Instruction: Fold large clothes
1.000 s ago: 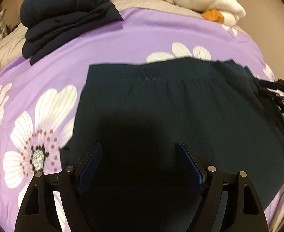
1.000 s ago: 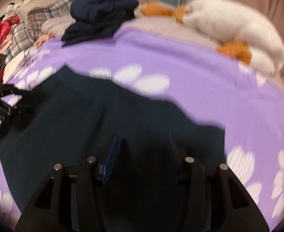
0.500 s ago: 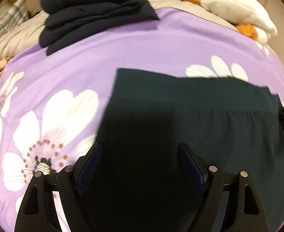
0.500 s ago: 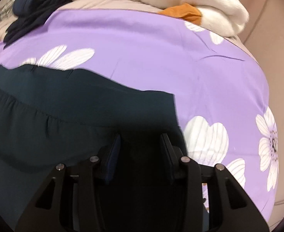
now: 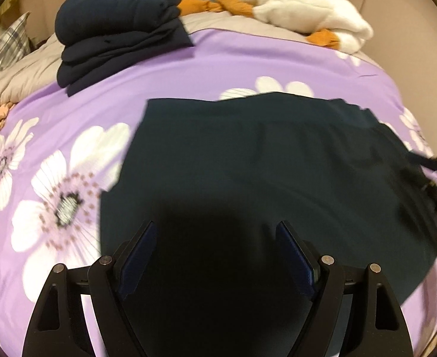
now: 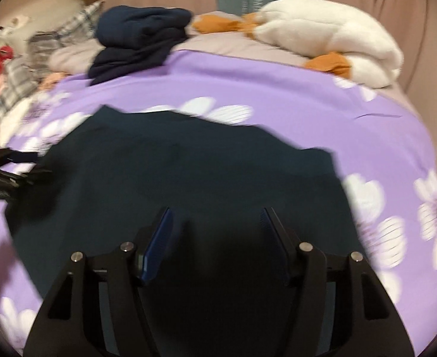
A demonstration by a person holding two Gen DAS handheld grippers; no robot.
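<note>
Left wrist view: a dark navy garment (image 5: 263,163) lies spread flat on a purple bedspread (image 5: 218,59) printed with large white flowers. The left gripper (image 5: 215,255) hangs over the near part of the cloth with its two fingers set wide apart and nothing pinched between them. At the right edge, blurred, the right gripper (image 5: 427,178) sits over the garment's far side.

Right wrist view: the right gripper (image 6: 215,238) is over the same garment (image 6: 188,172), its jaws opening, with cloth lying below them but not clamped. The left gripper (image 6: 7,172) shows as a dark blur at the left edge.

The garment looks soft and thin, roughly rectangular, with a straight band along its far edge and faint gathers just below it. It appears to be already doubled over at least once.

This seems a pause between folds: both grippers are free above the cloth. The next move likely calls for each gripper to drop to an edge, pinch it, and carry it across evenly.

Behind, a stack of folded dark clothes (image 5: 120,32) rests near a white plush toy (image 5: 307,12).
</note>
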